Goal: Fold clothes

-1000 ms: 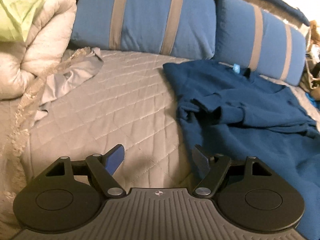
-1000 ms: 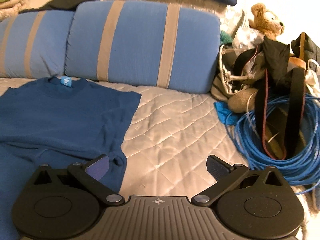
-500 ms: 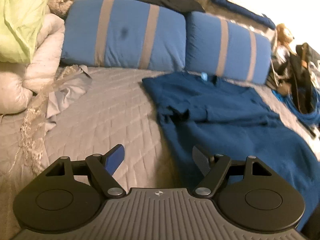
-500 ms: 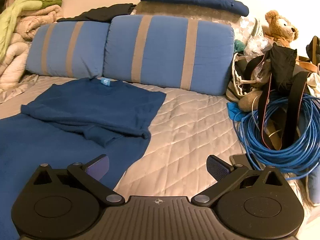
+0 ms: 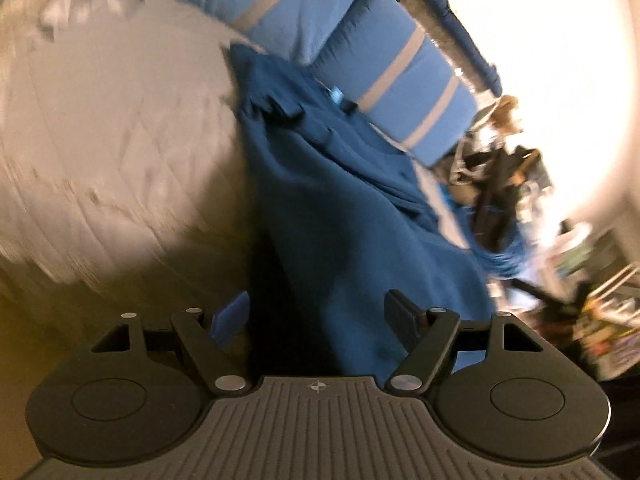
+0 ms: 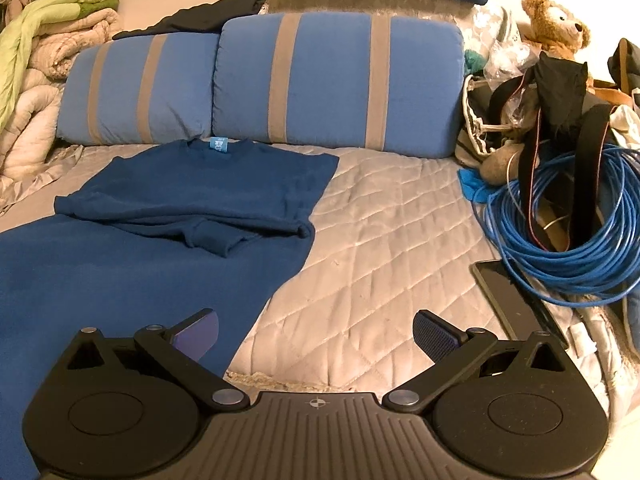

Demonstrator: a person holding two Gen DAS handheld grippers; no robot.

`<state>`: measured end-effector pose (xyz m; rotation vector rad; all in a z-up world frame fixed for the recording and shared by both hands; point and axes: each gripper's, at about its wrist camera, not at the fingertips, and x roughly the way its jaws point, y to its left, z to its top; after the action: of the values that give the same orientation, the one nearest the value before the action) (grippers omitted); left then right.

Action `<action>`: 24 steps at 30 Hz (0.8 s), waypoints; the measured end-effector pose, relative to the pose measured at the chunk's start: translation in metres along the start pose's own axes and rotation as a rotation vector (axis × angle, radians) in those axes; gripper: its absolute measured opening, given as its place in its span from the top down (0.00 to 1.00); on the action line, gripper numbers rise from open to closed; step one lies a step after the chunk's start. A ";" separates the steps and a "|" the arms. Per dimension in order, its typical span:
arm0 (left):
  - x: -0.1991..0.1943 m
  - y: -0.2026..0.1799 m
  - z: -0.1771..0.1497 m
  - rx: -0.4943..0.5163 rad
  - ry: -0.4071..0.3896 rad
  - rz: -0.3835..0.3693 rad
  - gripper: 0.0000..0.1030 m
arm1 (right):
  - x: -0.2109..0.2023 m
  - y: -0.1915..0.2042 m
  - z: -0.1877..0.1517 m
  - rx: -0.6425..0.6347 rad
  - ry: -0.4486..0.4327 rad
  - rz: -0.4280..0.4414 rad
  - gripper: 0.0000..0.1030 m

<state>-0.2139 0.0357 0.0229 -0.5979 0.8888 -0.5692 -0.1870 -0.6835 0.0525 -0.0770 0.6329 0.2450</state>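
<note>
So the dark blue sweater [image 6: 168, 216] is lying flat on the grey quilted bed [image 6: 384, 240], collar with its light blue tag [image 6: 218, 145] up at 12 o'clock against the two blue striped pillows [image 6: 336, 80], and both sleeves look folded in across the chest, one cuff ending around the middle. Its lower body spreads out toward 8 o'clock in the right wrist view. The right gripper [image 6: 316, 334] has its jaws wide apart and holding nothing, hovering over the bed edge with the left pad just over the sweater's hem side. The left gripper [image 5: 318, 316] also has its jaws spread, nothing between them, and its view is tilted and pretty blurry, with the sweater [image 5: 352, 216] running from the middle up to 12 o'clock. Off at 3 o'clock in the right view there's a coil of blue cable [image 6: 560, 240], a dark tablet or phone [image 6: 516, 300] beside it, and a teddy bear [image 6: 556, 20] up at 1 o'clock. Bunched blankets [image 6: 36, 60] sit at 10 o'clock.
</note>
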 end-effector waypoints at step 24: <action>-0.009 0.004 0.001 -0.204 -0.034 -0.237 0.94 | 0.003 -0.009 -0.030 0.114 0.085 0.051 0.01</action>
<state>-0.2174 0.0449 0.0257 -0.9035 0.8551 -0.6837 -0.1999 -0.6957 0.0267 0.0382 0.7324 0.2554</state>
